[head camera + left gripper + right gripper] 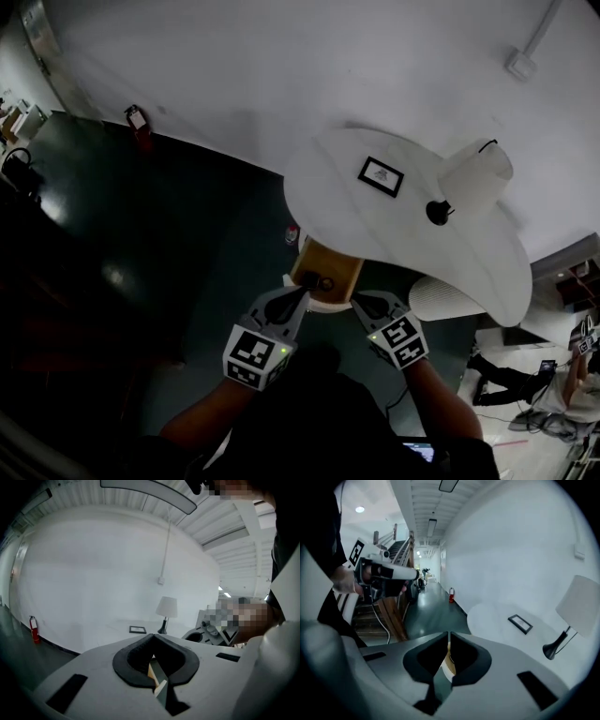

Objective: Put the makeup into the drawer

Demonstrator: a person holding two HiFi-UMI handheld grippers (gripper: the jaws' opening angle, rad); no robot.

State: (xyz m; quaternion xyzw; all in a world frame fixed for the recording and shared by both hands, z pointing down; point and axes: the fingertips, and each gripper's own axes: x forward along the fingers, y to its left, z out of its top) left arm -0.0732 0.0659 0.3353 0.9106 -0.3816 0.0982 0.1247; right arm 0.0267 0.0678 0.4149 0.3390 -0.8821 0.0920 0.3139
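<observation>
My left tool (pixel 300 298) and right tool (pixel 364 305), low centre of the frame, are both pressed together, holding nothing. The makeup (pixel 325 282) lies in the open drawer (pixel 341 265) just above them, under the white surface (pixel 441 253).

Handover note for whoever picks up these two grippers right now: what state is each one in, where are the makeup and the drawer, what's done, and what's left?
Left gripper: jaws together, nothing held, just in front of the drawer.
Right gripper: jaws together, nothing held, at the drawer's right front corner.
Drawer: pulled out from under the white table.
Small dark item: lies near the drawer's front, likely the makeup.
Done: the makeup appears to be in.
Left: the drawer stands open. The tabletop shows only a picture frame and a lamp.
</observation>
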